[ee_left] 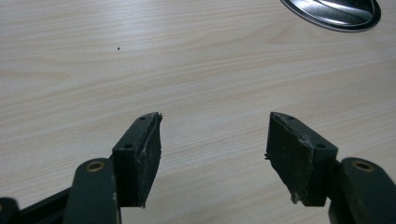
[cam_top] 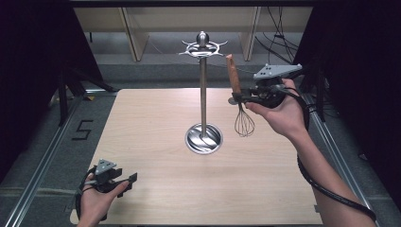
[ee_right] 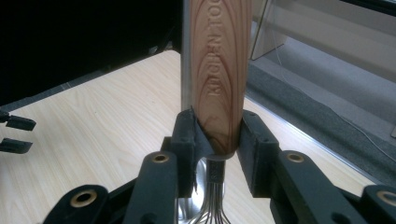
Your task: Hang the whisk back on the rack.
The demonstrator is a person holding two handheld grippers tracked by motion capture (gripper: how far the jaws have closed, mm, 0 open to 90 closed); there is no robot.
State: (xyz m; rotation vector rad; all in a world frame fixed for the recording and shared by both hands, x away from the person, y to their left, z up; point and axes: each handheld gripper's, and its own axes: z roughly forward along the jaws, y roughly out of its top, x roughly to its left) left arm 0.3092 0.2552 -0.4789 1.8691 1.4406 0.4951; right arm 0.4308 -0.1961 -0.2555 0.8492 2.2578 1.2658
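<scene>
A whisk with a wooden handle point(cam_top: 231, 71) and wire loops point(cam_top: 244, 124) hangs upright in the air, right of the metal utensil stand point(cam_top: 203, 90). My right gripper point(cam_top: 239, 98) is shut on the lower end of the handle point(ee_right: 219, 84), with the wires point(ee_right: 214, 212) pointing down. The stand has a hooked crown point(cam_top: 202, 47) on top and a round shiny base point(cam_top: 204, 138); its pole point(ee_right: 185, 56) rises just behind the handle in the right gripper view. My left gripper point(cam_top: 126, 182) rests low at the table's near left corner, open, with bare wood between its pads point(ee_left: 140, 154).
The light wooden table point(cam_top: 156, 189) stands on a framed floor with rails; a "5" mark point(cam_top: 81, 129) lies on the floor at left. The stand's base point(ee_left: 334, 11) lies ahead and to the right in the left gripper view. Wooden panels and cables lie beyond the table.
</scene>
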